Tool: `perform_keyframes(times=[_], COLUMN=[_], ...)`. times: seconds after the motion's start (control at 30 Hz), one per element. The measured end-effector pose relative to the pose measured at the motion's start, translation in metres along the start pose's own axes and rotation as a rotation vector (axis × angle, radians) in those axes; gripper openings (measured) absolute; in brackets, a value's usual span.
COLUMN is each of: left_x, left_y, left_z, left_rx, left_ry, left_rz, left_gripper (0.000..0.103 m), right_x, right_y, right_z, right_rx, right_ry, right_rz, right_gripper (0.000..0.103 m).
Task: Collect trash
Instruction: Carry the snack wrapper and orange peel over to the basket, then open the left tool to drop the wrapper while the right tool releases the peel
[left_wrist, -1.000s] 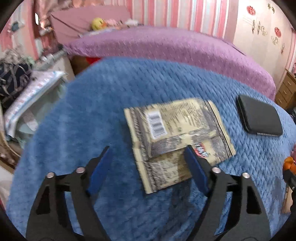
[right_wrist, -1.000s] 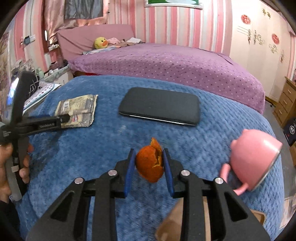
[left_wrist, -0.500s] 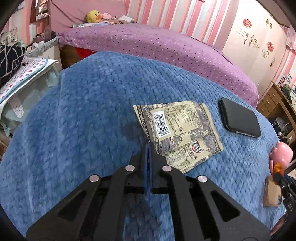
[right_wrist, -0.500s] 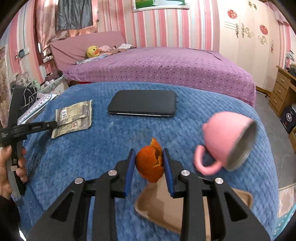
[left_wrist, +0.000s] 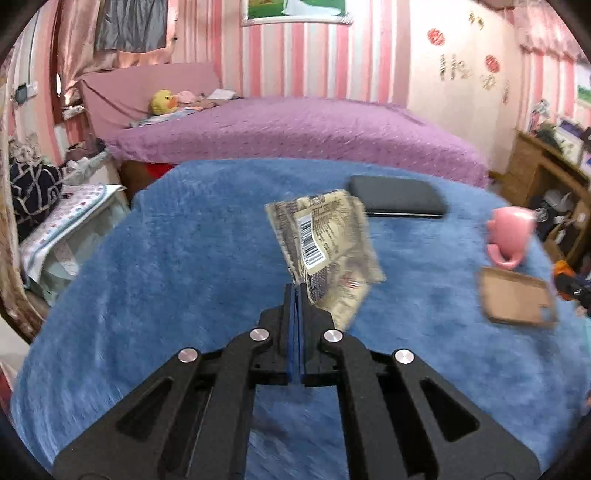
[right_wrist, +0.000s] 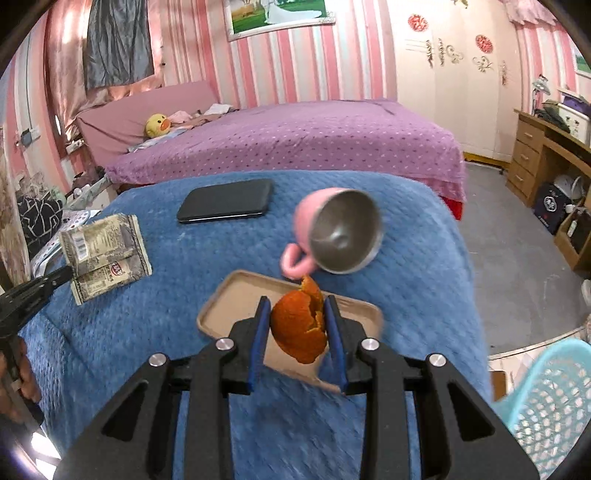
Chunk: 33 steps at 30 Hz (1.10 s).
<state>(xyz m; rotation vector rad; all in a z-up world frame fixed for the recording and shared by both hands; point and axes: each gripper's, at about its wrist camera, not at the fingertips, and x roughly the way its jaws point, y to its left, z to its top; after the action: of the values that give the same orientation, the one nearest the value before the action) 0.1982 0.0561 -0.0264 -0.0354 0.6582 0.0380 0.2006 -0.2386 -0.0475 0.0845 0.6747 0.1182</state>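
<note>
Over the blue blanket (right_wrist: 424, 236), left tool (left_wrist: 296, 291) pinches wrapper (left_wrist: 327, 236), right tool (right_wrist: 297, 314) clamps orange peel (right_wrist: 299, 325).

A black phone (right_wrist: 226, 200) lies far on the blue blanket (right_wrist: 413, 258); a tipped pink cup (right_wrist: 338, 230) sits right, purple bed (right_wrist: 295, 147) beyond.

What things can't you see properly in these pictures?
- Light blue basket: right wrist view, cut off by the picture's edge.
- Tan tray: right wrist view, near end hidden behind the right gripper and orange peel.
- Wrapper print: left wrist view, blurred, unreadable.
</note>
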Motion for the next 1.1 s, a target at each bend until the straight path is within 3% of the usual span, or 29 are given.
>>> perform_keyframes(times=[0.17, 0.43, 1.1], left_x=[-0.039, -0.081, -0.128], left_y=[-0.035, -0.088, -0.312], left_z=[0.0, -0.001, -0.067], left_rx=[0.039, 0.079, 0.307], left_ry=[-0.055, -0.059, -0.031], left_rz=[-0.048, -0.168, -0.464], left_gripper=[0.0, 0.0, 0.0], right_x=[-0.036, -0.086, -0.177], right_y=[-0.027, -0.075, -0.211], right_z=[-0.01, -0.025, -0.084], right_rx=[0.019, 0.068, 0.216], right_ry=[-0.027, -0.065, -0.079], right_rz=[-0.039, -0.093, -0.32], right_gripper=[0.03, 0.03, 0.03])
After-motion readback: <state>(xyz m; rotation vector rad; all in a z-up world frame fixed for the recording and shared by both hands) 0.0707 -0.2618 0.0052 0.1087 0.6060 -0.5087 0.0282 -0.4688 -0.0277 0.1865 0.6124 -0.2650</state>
